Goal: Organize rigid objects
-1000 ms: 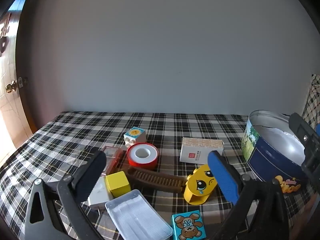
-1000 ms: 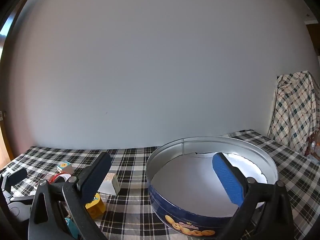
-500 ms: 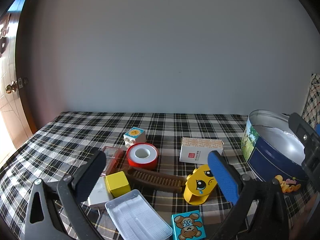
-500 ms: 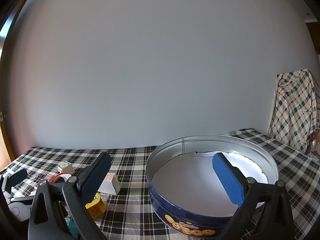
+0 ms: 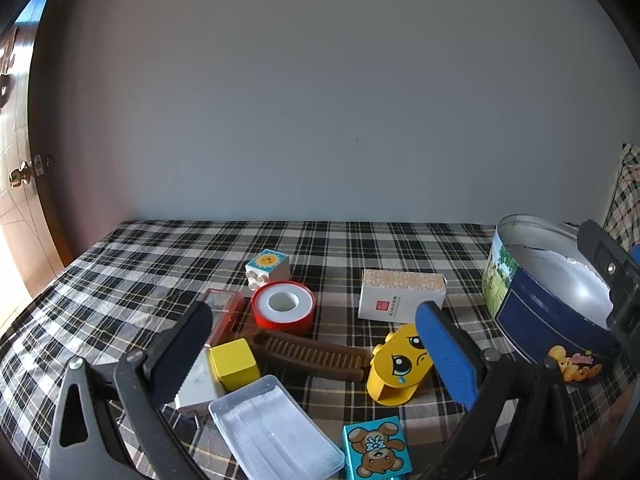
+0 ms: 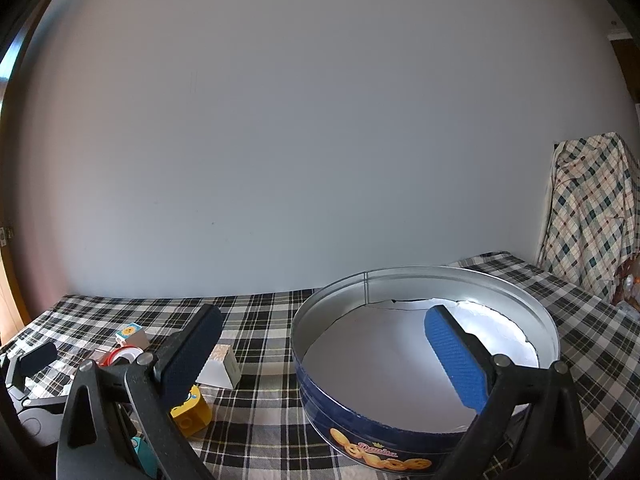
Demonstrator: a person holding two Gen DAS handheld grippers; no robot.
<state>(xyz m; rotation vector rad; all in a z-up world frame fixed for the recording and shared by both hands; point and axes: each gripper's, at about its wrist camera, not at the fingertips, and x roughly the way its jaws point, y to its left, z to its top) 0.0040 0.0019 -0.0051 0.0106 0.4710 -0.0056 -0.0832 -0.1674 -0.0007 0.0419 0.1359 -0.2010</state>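
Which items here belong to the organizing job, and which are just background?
Job items: cookie tin, red tape roll, brown comb, yellow cube, yellow face block, white box, bear block.

Background: door, draped plaid cloth.

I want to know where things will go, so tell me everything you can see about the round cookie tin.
The cookie tin is round and shallow, lidless, standing upright on the plaid tablecloth. Its outer wall is dark blue with printed cookies and a landscape panel; the inside is bare silvery metal with a white liner on the floor. Nothing lies in it. The open right tool hovers by its near rim, not touching.
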